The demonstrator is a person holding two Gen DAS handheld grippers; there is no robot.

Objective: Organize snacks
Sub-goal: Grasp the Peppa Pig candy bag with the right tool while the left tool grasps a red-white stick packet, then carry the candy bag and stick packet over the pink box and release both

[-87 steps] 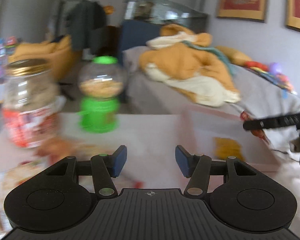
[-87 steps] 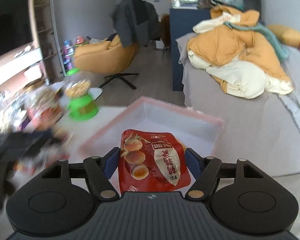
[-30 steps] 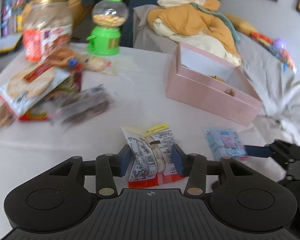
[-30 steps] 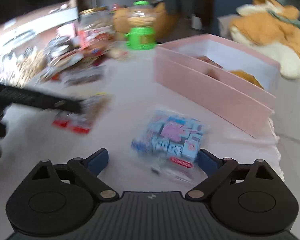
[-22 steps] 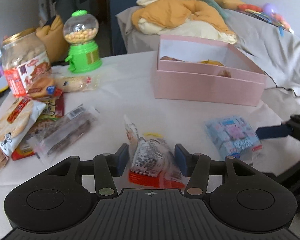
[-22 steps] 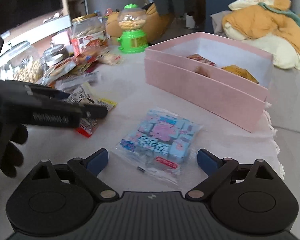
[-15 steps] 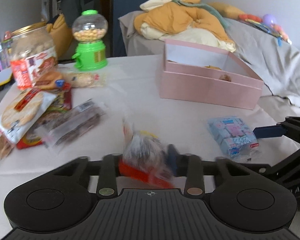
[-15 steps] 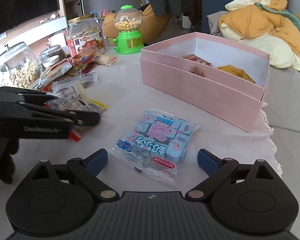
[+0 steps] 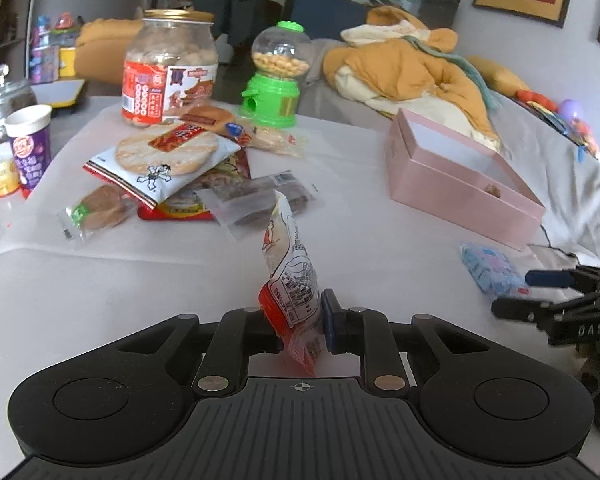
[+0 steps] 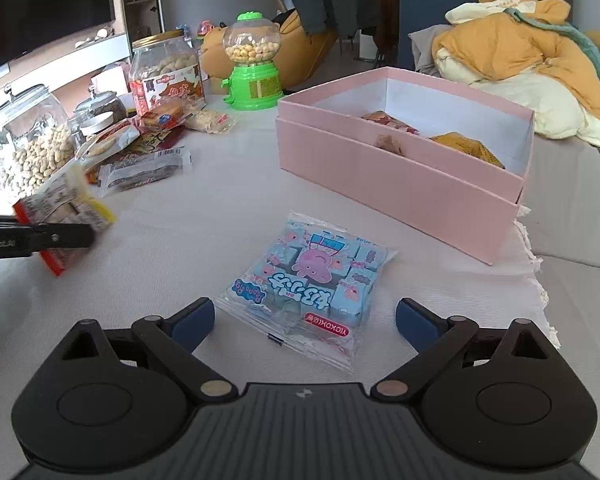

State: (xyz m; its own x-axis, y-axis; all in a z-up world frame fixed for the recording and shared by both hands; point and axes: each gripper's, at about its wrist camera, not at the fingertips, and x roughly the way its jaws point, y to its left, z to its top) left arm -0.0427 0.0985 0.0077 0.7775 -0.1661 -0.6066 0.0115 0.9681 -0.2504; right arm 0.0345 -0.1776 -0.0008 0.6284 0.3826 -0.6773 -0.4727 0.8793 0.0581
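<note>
My left gripper (image 9: pixel 300 320) is shut on a red and white snack packet (image 9: pixel 290 276) and holds it upright above the table; the packet also shows in the right wrist view (image 10: pixel 62 216). My right gripper (image 10: pixel 305 322) is open, its fingers on either side of a blue Peppa Pig candy bag (image 10: pixel 310 284) lying on the tablecloth; the bag also shows in the left wrist view (image 9: pixel 490 268). The open pink box (image 10: pixel 400 184) holds a few snacks and stands behind the bag, also seen in the left wrist view (image 9: pixel 456 188).
A pile of snack packets (image 9: pixel 168 160) lies at the left. Behind it stand a nut jar (image 9: pixel 168 70), a green gumball machine (image 9: pixel 278 76), a purple cup (image 9: pixel 30 144) and a glass peanut jar (image 10: pixel 20 144). The table edge (image 10: pixel 536 280) is at the right.
My left gripper has closed on the red and white packet and lifted it off the table. My right gripper has stayed open around the blue bag, moving slightly closer.
</note>
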